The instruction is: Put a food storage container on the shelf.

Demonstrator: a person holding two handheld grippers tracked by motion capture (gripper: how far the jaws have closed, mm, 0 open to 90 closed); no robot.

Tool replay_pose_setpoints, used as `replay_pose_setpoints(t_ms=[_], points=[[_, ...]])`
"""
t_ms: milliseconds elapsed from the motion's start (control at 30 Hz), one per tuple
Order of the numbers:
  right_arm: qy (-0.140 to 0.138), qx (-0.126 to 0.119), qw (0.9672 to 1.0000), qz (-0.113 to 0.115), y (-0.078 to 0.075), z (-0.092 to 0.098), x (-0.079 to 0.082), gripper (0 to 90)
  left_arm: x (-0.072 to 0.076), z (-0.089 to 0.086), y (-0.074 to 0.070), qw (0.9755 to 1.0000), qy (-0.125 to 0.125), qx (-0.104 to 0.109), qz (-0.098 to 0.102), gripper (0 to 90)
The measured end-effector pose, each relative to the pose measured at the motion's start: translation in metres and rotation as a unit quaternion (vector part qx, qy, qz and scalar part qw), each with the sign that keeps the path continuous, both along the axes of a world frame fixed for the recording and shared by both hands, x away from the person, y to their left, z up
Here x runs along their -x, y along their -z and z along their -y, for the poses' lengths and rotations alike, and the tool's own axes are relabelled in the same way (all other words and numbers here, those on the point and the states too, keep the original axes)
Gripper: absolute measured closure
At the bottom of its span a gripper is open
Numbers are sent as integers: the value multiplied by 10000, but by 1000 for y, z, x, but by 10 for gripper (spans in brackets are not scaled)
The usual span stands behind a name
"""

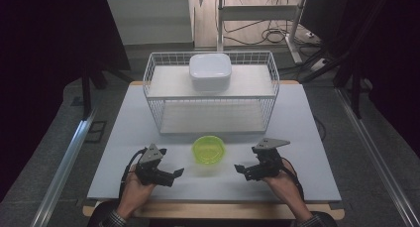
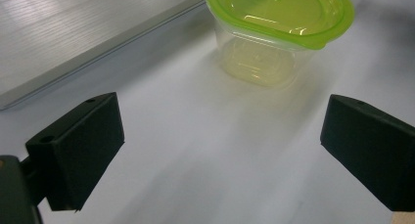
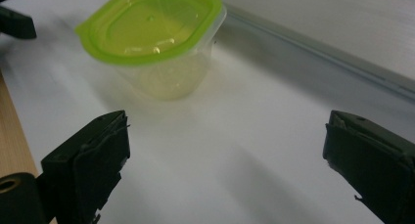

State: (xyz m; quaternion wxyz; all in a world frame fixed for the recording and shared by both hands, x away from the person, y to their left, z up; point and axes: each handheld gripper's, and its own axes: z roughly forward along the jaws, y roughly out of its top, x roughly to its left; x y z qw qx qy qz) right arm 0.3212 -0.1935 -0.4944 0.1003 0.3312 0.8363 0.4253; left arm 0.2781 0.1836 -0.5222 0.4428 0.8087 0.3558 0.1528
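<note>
The green-lidded tub [image 1: 208,150] sits on the bench [image 1: 124,138] between the left gripper [image 1: 174,173] and right gripper [image 1: 239,169] — near both, touching neither — jaws spread wide.

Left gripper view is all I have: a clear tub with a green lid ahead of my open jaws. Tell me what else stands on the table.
Observer: A white wire rack stands behind the green-lidded tub, as the high view shows.
Operator: Say what it carries.
Observer: A white lidded box sits on its upper shelf.
Operator: Report the other gripper.
Observer: The right gripper rests on the table to the tub's right, jaws open, pointing toward the left gripper.
</note>
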Motion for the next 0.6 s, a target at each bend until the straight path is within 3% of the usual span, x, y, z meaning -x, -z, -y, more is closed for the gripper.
replay_pose_setpoints(t_ms=[367, 533, 600], points=[[237, -351, 9988, -246, -10, -4, -24, 25, -1, 2, 2, 9999, -12, -134, -16, 22], [174, -299, 9982, -481, -17, -13, -35, 29, -2, 2, 3, 9999, -12, -147, -57, 23], [154, -278, 9984, -469, -18, -17, -39, 42, -2, 2, 4, 9998, 0, -168, -64, 22]])
